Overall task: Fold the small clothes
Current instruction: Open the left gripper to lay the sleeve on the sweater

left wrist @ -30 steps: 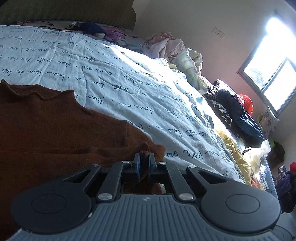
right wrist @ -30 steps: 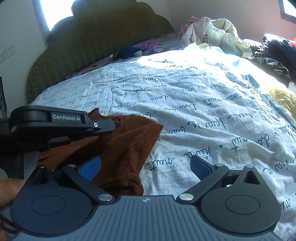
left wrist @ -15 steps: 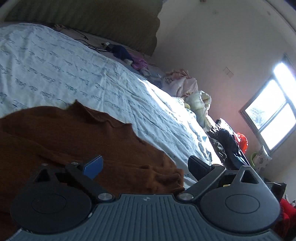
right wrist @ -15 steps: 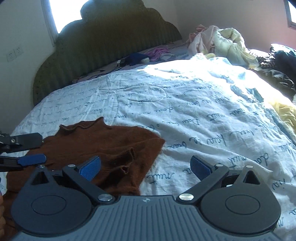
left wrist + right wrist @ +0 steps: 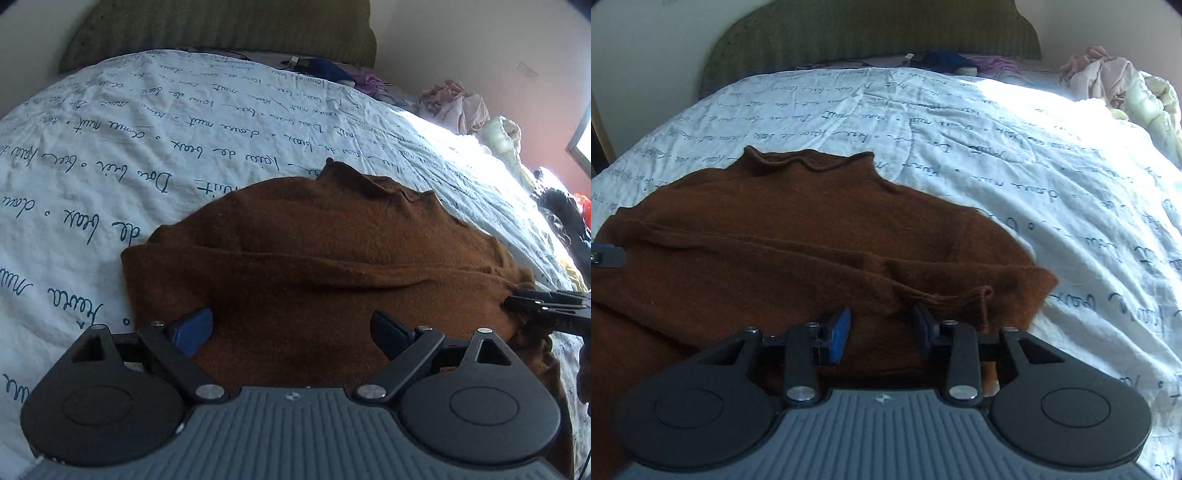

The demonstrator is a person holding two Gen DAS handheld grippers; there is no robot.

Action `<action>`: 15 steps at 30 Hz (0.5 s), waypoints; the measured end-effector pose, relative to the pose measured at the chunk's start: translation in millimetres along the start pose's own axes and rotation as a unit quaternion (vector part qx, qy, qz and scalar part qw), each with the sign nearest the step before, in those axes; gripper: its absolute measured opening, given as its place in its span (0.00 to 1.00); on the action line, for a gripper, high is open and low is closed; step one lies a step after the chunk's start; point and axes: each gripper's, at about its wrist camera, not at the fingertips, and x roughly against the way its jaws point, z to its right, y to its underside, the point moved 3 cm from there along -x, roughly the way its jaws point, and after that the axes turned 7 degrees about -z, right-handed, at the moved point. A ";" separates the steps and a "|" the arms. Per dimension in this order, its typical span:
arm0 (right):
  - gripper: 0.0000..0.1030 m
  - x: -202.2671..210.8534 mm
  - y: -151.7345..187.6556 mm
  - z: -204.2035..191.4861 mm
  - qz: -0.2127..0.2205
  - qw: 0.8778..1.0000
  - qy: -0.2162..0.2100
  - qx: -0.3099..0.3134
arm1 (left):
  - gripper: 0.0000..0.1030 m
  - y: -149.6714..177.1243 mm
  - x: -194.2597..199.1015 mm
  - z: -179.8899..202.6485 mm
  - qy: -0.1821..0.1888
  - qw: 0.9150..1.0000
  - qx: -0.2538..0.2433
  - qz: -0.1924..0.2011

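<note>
A brown knit sweater (image 5: 332, 251) lies flat on the bed, collar toward the headboard, one sleeve folded across its body; it also shows in the right wrist view (image 5: 783, 236). My left gripper (image 5: 291, 328) is open and empty, low over the sweater's lower left part. My right gripper (image 5: 881, 328) is partly open, its fingers either side of the folded sleeve near its cuff (image 5: 964, 299), not clamped. The right gripper's tips show in the left wrist view (image 5: 524, 301) at the sweater's right edge. The left gripper's tip shows at the left edge of the right wrist view (image 5: 605, 256).
The sweater rests on a white bedspread with blue script (image 5: 1015, 155). A dark green headboard (image 5: 871, 33) stands behind. Heaps of loose clothes (image 5: 1108, 77) lie at the far right of the bed, and dark clothes (image 5: 565, 221) by the window side.
My left gripper let go of the sweater's edge, opened and swung over the sweater's lower left. My right gripper moved left over the sleeve cuff and its jaws narrowed. The sweater now lies flatter.
</note>
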 end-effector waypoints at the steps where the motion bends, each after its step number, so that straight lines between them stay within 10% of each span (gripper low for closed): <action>1: 0.34 6.3 1.0 3.3 0.001 1.000 0.001 -0.009 | 0.90 0.0 10.4 -2.1 0.013 1.000 0.016 0.003; 4: 0.36 28.7 4.9 -5.5 0.025 1.000 0.008 -0.006 | 1.00 7.6 43.3 6.8 0.017 0.999 0.005 0.044; 7: 0.36 31.8 5.3 -22.9 0.034 0.999 -0.035 0.004 | 1.00 17.7 30.7 15.4 -0.005 1.000 -0.025 0.003; 12: 0.36 10.2 22.6 -30.2 0.017 0.998 0.027 0.059 | 1.00 38.8 9.0 -17.4 -0.086 0.996 -0.031 -0.015; 15: 0.38 29.0 32.6 -17.9 0.020 0.999 0.015 0.030 | 0.96 49.4 41.7 -30.8 -0.027 1.000 0.006 -0.004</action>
